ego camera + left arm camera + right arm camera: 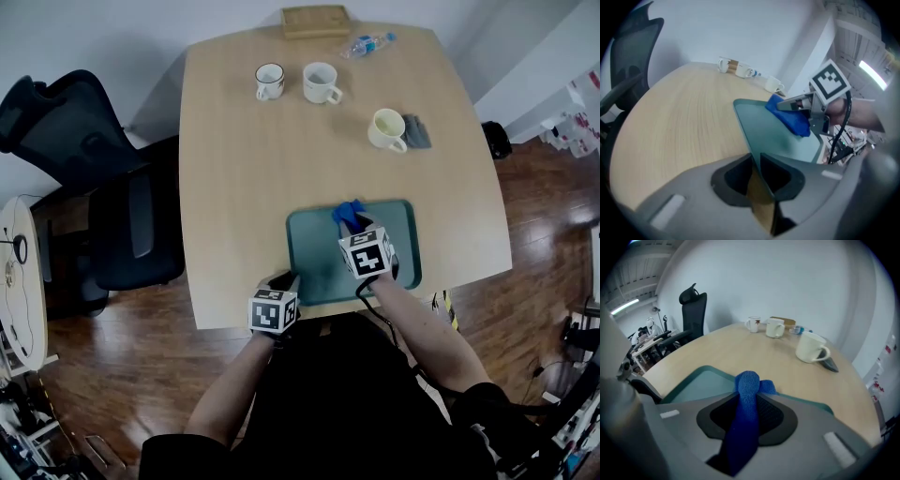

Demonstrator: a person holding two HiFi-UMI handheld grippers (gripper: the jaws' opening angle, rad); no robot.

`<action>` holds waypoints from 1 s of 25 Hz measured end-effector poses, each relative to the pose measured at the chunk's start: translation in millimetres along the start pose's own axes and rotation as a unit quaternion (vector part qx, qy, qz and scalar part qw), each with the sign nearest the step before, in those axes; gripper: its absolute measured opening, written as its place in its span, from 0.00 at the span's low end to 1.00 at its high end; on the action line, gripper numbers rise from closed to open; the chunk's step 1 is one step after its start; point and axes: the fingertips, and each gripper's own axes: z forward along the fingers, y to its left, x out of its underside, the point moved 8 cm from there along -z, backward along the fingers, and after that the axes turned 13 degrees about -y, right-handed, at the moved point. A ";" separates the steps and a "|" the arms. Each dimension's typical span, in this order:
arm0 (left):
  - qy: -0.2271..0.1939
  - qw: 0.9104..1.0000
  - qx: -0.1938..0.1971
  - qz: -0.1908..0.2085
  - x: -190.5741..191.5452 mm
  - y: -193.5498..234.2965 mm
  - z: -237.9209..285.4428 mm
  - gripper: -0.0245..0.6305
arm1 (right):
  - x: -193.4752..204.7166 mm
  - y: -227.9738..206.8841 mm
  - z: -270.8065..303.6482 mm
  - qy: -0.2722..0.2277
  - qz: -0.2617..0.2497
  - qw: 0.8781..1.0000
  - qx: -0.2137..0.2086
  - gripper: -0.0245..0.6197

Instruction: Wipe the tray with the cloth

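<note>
- Tray flat on desk, close to front edge; near-left rim pinched between jaws of left claw.
- Cloth, blue, clamped in right claw, bunched over tray's far part.

Blue cloth, teal tray, pale wood-grain tabletop, white mugs, black chair, reddish-brown plank floor; cubes carry black-and-white square markers.

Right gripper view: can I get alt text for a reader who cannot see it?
The right gripper clamps a bunched blue cloth over a green tray on a wooden table. Three white mugs stand farther back.
</note>
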 end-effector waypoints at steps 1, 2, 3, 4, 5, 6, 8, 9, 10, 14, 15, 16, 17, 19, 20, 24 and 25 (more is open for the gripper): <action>0.000 1.000 -0.002 0.000 0.3 -0.1 0.1 0.13 | 9.1 -16.6 -8.6 0.001 0.004 1.000 0.020 0.21; -0.001 1.000 -0.004 0.000 0.4 0.1 0.2 0.13 | 18.3 -33.5 -17.6 0.002 0.008 0.999 0.042 0.21; -0.002 1.000 -0.007 0.000 0.5 0.5 0.2 0.13 | 27.4 -49.9 -26.6 0.003 0.010 0.998 0.064 0.21; -0.003 1.000 -0.011 -0.001 0.3 0.8 0.0 0.13 | 36.3 -65.1 -35.1 0.005 0.011 0.996 0.083 0.21; -0.004 1.000 -0.013 -0.002 0.1 0.7 -0.2 0.13 | 44.8 -77.9 -42.7 0.007 0.012 0.995 0.100 0.21; -0.004 1.000 -0.016 -0.003 -0.1 0.3 -0.4 0.13 | 51.8 -87.4 -49.0 0.008 0.013 0.994 0.112 0.21; -0.004 1.000 -0.019 0.000 -0.1 -1.1 -0.1 0.13 | 59.0 -95.3 -56.5 0.005 0.012 0.992 0.122 0.21; -0.003 1.000 -0.020 0.003 0.1 -1.9 0.2 0.13 | 60.6 -94.6 -57.6 0.001 0.014 0.992 0.123 0.21; -0.003 1.000 -0.021 0.005 0.3 -2.7 0.4 0.12 | 61.7 -92.0 -57.2 -0.004 0.019 0.992 0.122 0.21; -0.003 1.000 -0.024 0.016 0.4 -4.5 0.9 0.12 | 59.8 -64.5 -47.0 -0.020 0.061 0.993 0.104 0.21; -0.005 1.000 -0.023 0.016 0.2 -4.1 0.9 0.12 | 56.2 -50.0 -43.6 -0.023 0.064 0.994 0.086 0.21; -0.007 1.000 -0.020 0.014 0.1 -3.3 0.7 0.12 | 51.3 -31.6 -40.4 -0.025 0.059 0.996 0.063 0.21; -0.010 1.000 -0.016 0.010 0.3 -2.2 0.4 0.12 | 45.3 -10.1 -37.5 -0.028 0.049 0.998 0.039 0.21; -0.017 1.000 -0.004 -0.004 1.3 1.0 -0.4 0.12 | 32.7 35.0 -32.5 -0.036 0.023 0.999 -0.010 0.21; -0.021 1.000 0.003 -0.013 1.6 2.6 -0.8 0.12 | 27.8 55.4 -30.1 -0.037 0.012 0.999 -0.033 0.21; -0.020 0.999 0.019 -0.030 -1.1 4.9 -0.5 0.12 | 10.8 116.8 -19.8 -0.029 -0.024 0.992 -0.123 0.21; -0.019 0.999 0.020 -0.029 -2.0 4.5 0.2 0.12 | 7.6 126.2 -17.0 -0.028 -0.034 0.989 -0.141 0.21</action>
